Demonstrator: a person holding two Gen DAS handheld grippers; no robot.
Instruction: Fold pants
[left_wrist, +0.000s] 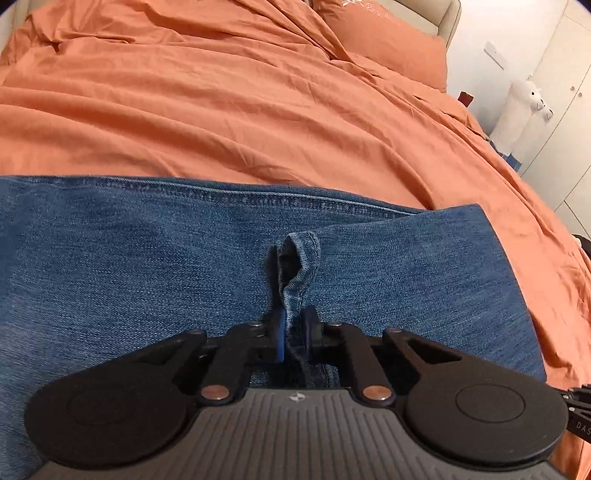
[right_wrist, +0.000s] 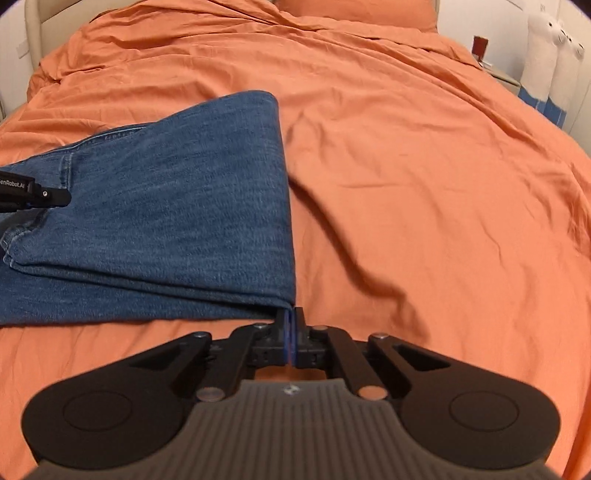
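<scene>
Blue denim pants (right_wrist: 166, 206) lie folded in layers on the orange bed cover; they fill the lower half of the left wrist view (left_wrist: 147, 266). My left gripper (left_wrist: 294, 325) is shut on a raised pinch of denim (left_wrist: 297, 266) at the pants' near edge. It also shows at the left edge of the right wrist view (right_wrist: 55, 195). My right gripper (right_wrist: 291, 325) is shut, its tips at the near right corner of the folded pants; whether it pinches denim there I cannot tell.
The orange bed cover (right_wrist: 406, 166) spreads wide to the right of the pants and beyond them. An orange pillow (left_wrist: 384, 40) lies at the head. A white plush toy (left_wrist: 524, 107) stands beside the bed on the right, near white cabinets.
</scene>
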